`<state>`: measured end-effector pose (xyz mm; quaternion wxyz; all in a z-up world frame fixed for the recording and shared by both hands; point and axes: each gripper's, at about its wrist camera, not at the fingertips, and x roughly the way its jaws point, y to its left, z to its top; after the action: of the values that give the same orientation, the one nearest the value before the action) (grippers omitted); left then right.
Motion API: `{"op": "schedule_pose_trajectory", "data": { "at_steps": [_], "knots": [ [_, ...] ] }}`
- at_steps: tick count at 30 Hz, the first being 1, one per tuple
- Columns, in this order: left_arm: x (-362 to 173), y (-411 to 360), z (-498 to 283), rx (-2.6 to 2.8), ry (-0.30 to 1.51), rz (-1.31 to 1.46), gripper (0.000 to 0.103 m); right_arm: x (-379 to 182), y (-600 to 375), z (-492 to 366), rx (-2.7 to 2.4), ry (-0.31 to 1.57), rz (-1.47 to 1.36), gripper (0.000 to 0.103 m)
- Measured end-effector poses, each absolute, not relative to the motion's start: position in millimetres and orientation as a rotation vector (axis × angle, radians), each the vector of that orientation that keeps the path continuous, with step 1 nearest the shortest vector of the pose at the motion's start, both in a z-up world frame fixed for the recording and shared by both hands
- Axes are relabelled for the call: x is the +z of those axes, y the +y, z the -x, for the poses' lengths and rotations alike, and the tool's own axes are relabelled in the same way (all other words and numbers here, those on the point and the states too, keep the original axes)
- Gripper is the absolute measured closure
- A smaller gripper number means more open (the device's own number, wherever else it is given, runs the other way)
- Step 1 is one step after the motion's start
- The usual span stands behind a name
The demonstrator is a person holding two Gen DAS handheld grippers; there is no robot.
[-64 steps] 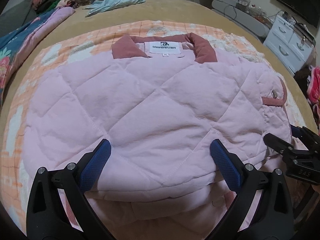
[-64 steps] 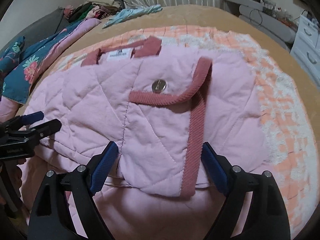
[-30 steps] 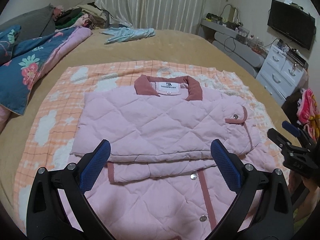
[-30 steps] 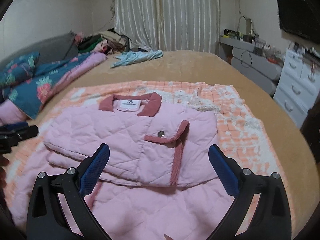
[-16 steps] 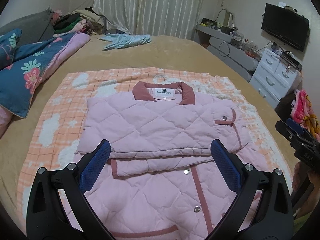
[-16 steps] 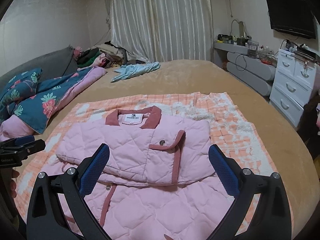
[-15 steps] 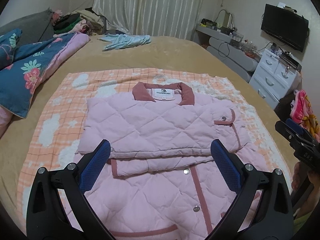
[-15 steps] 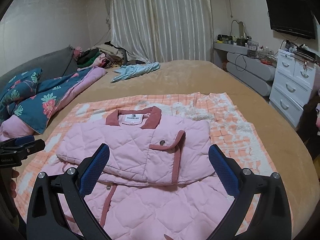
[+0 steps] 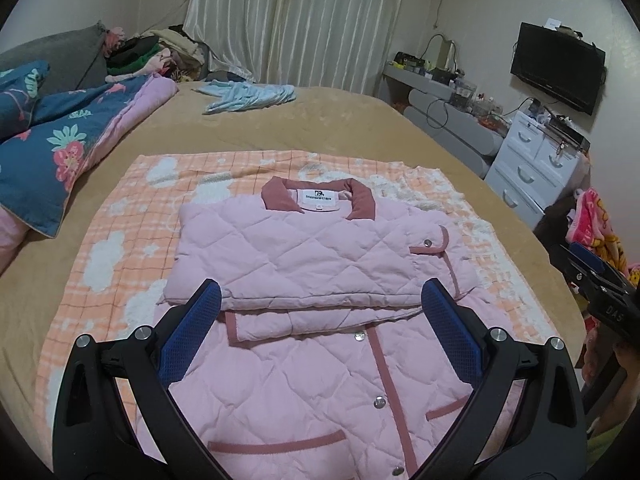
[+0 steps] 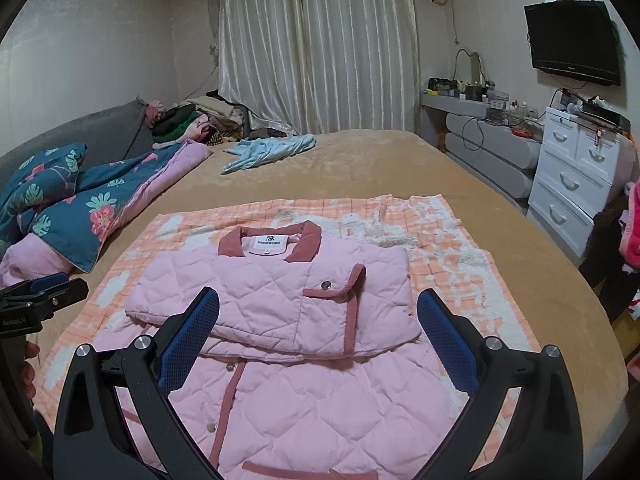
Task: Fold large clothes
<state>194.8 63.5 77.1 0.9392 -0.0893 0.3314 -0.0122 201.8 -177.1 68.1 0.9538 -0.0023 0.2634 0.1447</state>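
Note:
A pink quilted jacket (image 9: 320, 256) with dark pink trim lies on an orange-and-white checked blanket (image 9: 132, 208) on the bed. Its collar (image 9: 318, 196) points away from me. A folded layer covers its upper half, and the snap front lies nearest me. My left gripper (image 9: 320, 300) hovers open above the near half, holding nothing. My right gripper (image 10: 318, 304) is open too, above the jacket (image 10: 272, 292) from the right side. Each view catches the other one at its edge: the right gripper (image 9: 592, 280) and the left gripper (image 10: 40, 296).
A blue floral quilt (image 9: 52, 140) lies bunched at the left of the tan bed. A light blue garment (image 9: 248, 96) lies at the far end before the curtains. White drawers (image 9: 536, 168) and a wall television (image 9: 556, 66) stand to the right.
Both grippers have drawn back and up from the jacket's folded edge, staying open. The jacket now looks smaller, and its lower snap front has come into view.

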Motion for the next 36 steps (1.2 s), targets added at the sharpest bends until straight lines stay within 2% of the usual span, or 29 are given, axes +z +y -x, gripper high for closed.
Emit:
{"op": "schedule_pose_trajectory", "data": {
  "at_steps": [18,36],
  "knots": [
    [101.0,54.8,-154.2,-0.024,0.640,0.139,0.009,92.5,-186.9,-155.4,0.298,0.504,0.041,0.004],
    [59.3,52.8,-113.2,-0.008,0.700,0.087,0.009,63.6,-207.7,-114.7,0.300,0.567,0.038,0.004]
  ]
}}
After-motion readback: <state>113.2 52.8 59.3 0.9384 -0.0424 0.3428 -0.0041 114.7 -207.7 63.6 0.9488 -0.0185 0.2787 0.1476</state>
